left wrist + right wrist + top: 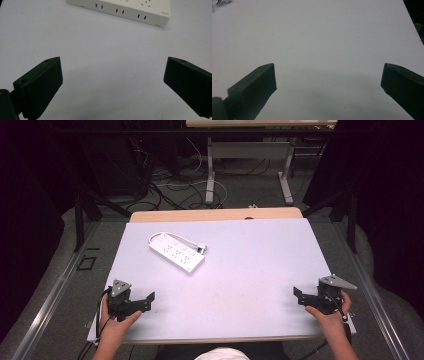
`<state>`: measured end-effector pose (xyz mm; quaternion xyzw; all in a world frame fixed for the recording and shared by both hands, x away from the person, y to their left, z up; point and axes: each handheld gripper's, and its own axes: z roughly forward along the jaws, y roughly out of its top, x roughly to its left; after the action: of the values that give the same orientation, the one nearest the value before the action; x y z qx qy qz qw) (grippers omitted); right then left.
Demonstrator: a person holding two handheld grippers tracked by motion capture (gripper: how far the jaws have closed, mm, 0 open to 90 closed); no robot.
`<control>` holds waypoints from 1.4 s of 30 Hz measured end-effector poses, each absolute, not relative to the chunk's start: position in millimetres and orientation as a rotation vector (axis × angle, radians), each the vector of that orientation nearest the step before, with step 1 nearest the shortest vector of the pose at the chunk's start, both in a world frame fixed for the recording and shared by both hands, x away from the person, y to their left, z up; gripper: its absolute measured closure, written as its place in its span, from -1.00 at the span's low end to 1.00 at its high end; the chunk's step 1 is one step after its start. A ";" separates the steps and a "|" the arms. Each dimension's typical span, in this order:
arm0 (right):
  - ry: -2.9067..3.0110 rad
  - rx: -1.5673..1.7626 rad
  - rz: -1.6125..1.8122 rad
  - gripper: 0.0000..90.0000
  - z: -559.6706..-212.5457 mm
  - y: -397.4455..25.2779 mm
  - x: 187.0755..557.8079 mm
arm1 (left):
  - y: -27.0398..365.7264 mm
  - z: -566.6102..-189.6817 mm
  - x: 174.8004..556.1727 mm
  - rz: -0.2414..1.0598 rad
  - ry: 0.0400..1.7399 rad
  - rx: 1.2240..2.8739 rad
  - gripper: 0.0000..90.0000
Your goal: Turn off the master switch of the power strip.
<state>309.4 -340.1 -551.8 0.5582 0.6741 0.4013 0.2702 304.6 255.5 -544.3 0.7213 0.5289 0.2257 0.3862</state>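
1. Toward the far left of the white table [260, 270], the white power strip [176, 252] lay flat, its cord coiled just behind it.
2. Your left gripper [145, 301] rested near the front edge, jaws spread wide and empty; the strip sat ahead of it and slightly to its right.
3. Your right gripper [299, 296] was likewise open, holding nothing, well apart from the strip.
4. The strip's long axis ran diagonally, from far-left to near-right, so your left hand was the nearer one.

power strip [130, 10] cut off at top edge, plug [220, 2] cropped at corner
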 end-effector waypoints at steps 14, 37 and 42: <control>1.855 1.435 1.048 -1.00 -550.9 -330.6 306.7 | 257.5 -542.1 301.7 0.592 1.347 1.822 -0.90; 1.798 1.401 1.056 -0.99 -543.9 -331.4 302.4 | 251.8 -529.6 304.8 0.612 1.352 1.802 -0.71; 1.800 1.393 1.054 -0.98 -543.9 -330.4 302.0 | 249.1 -525.3 307.4 0.622 1.353 1.800 -0.65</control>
<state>302.0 -330.4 -543.9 0.5278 0.6818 0.3994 0.3114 307.4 249.1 -525.3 0.7090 0.5327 0.2449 0.3919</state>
